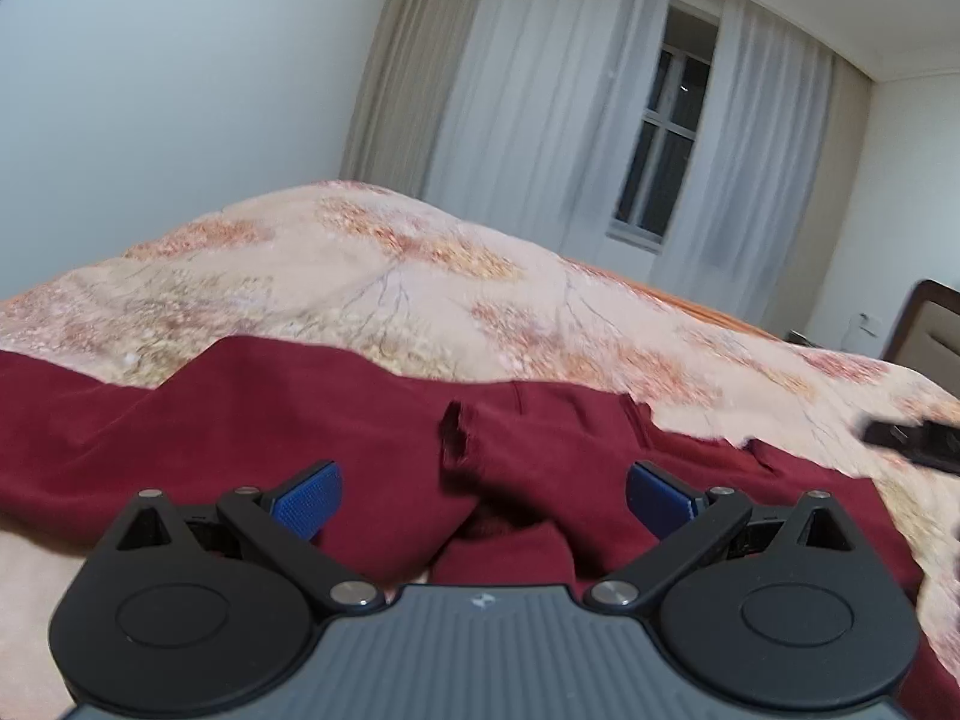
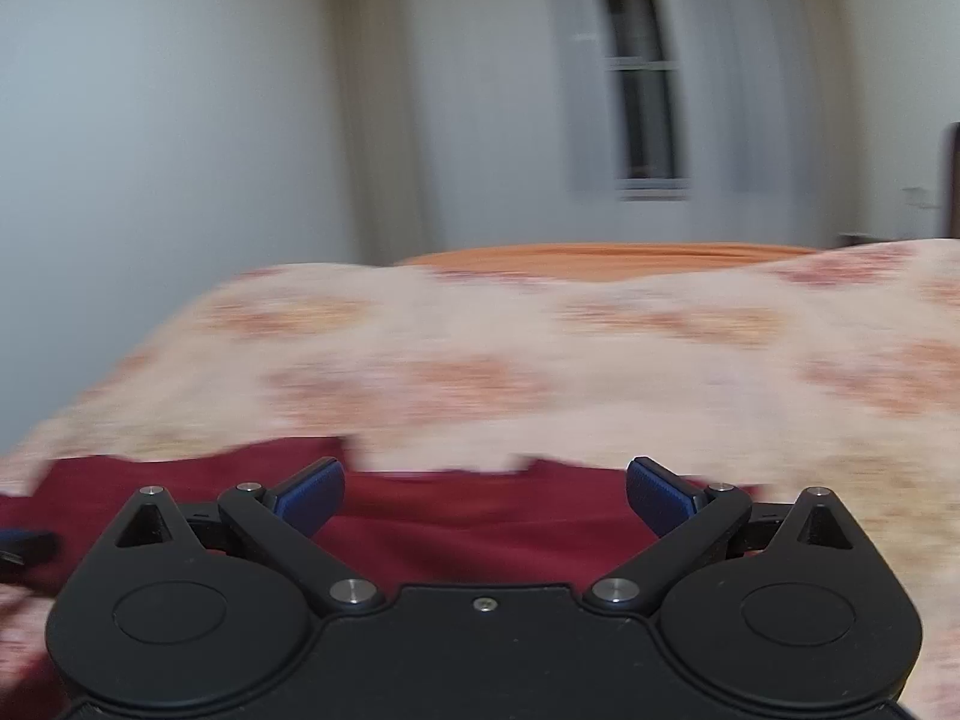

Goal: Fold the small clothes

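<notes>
- Lying on the bed, a dark red garment [image 1: 252,420] is spread over the quilt [image 1: 360,276], which has a pale pattern of orange leaves and thin branches.
- In the left wrist view the garment fills the lower half of the picture, and one sleeve [image 1: 516,456] is folded across its body, with the open cuff [image 1: 454,435] pointing up and to the left.
- The left gripper [image 1: 483,498] hangs over the garment with its jaws spread wide; the sleeve lies in the gap between the blue pads [image 1: 306,501], but the pads do not press on it.
- At the right edge of the same view a black part of the right gripper [image 1: 912,441] is seen over the quilt, blurred.
- The right gripper [image 2: 485,498] also has its jaws spread wide, and nothing is pinched between them; only the upper edge of the garment [image 2: 480,516] is seen below and behind them.
- The right wrist view is strongly blurred, so fine details of the cloth cannot be told there.
- At the left edge of that view a dark piece of the left gripper [image 2: 24,546] is seen over the red cloth.
- Behind the quilt an orange sheet [image 2: 600,258] shows at the far side of the bed.
- On the far wall there is a window [image 1: 660,138] between white curtains [image 1: 540,90], with a beige curtain to their left.
- A dark headboard [image 1: 930,324] stands at the right edge of the left wrist view.
</notes>
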Motion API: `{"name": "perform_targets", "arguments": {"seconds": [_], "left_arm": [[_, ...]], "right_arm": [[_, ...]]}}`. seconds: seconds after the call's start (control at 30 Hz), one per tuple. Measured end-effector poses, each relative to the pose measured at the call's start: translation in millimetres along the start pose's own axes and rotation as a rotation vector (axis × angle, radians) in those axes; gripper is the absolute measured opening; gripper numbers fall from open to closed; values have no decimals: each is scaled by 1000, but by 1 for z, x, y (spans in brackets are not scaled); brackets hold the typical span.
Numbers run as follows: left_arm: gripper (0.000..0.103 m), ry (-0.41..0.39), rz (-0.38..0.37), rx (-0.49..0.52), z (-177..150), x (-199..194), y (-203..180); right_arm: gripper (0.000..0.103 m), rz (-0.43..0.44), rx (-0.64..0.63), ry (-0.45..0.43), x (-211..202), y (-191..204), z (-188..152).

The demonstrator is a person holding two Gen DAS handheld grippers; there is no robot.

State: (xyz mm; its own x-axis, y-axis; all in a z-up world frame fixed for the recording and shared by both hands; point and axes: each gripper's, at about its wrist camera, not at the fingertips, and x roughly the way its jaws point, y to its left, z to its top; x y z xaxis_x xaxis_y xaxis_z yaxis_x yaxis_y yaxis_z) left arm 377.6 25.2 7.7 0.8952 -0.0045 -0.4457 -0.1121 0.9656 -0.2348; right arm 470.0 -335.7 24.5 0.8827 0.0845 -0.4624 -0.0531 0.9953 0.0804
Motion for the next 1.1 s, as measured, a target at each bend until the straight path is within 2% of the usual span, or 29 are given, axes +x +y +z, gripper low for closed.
{"name": "perform_targets", "arguments": {"seconds": [0.07,0.1,0.2,0.27,0.3,0.33,0.37,0.4,0.43,0.53,0.67,0.7,0.8,0.87,0.93,1.0,1.1], "left_arm": [[103,-8,51,13,-3,14,-8],[103,-1,77,25,-6,20,-11],[103,53,118,49,-18,37,-13],[103,74,130,50,-27,44,-10],[103,84,131,45,-30,47,-7],[103,89,130,39,-32,49,-5],[103,89,126,35,-34,49,-4],[103,86,124,33,-35,48,-3],[103,82,122,34,-36,48,-3],[103,71,113,32,-39,45,-2],[103,67,110,30,-39,45,-2],[103,67,113,34,-39,45,-2],[103,69,117,38,-40,46,-3],[103,69,117,39,-40,47,-3],[103,68,116,39,-40,46,-3],[103,66,116,39,-40,48,-3],[103,65,115,39,-40,47,-3]], "right_arm": [[90,-81,46,50,13,-32,-8],[87,-92,77,74,20,-45,-13],[81,-55,176,123,43,-65,-32],[65,-5,215,150,55,-67,-43],[44,5,208,164,60,-62,-48],[33,7,188,162,61,-60,-51],[28,5,164,149,60,-57,-52],[12,-4,136,136,57,-55,-51],[11,-14,112,123,54,-54,-49],[10,-37,81,87,43,-60,-48],[11,-42,81,115,46,-68,-59],[15,-47,76,111,45,-67,-59],[36,-62,73,95,30,-65,-57],[47,-35,29,80,13,-58,-59],[62,-7,-25,72,-3,-49,-65],[65,-8,-80,89,-11,-42,-73],[65,-136,-157,105,-13,-38,-88]]}}
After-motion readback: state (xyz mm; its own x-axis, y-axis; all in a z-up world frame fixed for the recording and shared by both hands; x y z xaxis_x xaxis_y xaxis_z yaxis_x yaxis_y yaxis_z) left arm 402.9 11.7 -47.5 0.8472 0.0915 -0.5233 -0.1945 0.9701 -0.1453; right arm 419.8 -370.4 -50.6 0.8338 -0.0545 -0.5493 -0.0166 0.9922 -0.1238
